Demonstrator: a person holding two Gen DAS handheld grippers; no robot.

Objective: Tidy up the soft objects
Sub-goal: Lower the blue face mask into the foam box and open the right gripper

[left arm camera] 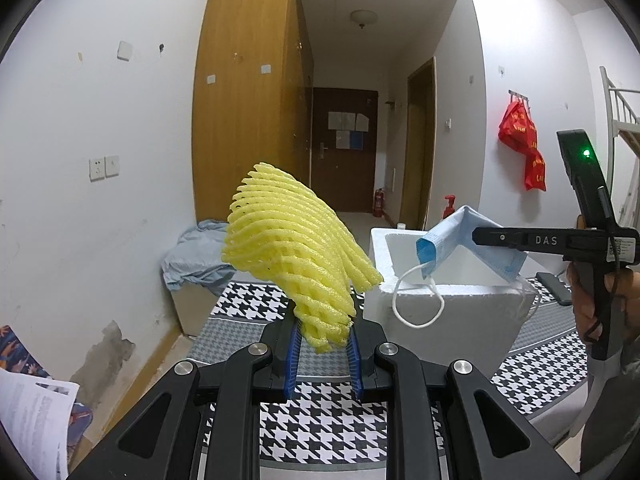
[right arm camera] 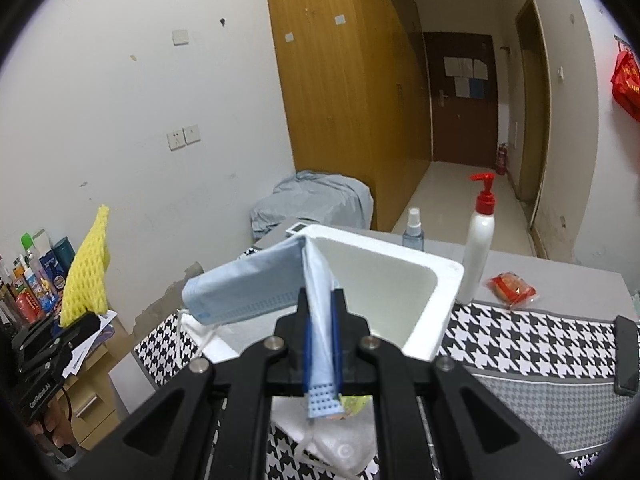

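Observation:
My left gripper point(left arm camera: 323, 322) is shut on a yellow foam fruit net point(left arm camera: 292, 248), held up in the air left of a white foam box point(left arm camera: 448, 300). The net also shows at far left in the right wrist view point(right arm camera: 86, 276). My right gripper point(right arm camera: 319, 300) is shut on a blue face mask point(right arm camera: 248, 284), which hangs folded over the box's open top point(right arm camera: 436, 276). In the left wrist view the right gripper point(left arm camera: 476, 236) reaches in from the right with the mask point(left arm camera: 452, 240) draped over its tip, ear loops dangling.
The box stands on a houndstooth cloth point(right arm camera: 520, 340) over a table. A white pump bottle point(right arm camera: 478, 248), a small spray bottle point(right arm camera: 413, 230) and a red snack packet point(right arm camera: 510, 289) stand behind the box. A dark phone point(left arm camera: 554, 288) lies at right. A white mask point(right arm camera: 340, 452) lies below my right gripper.

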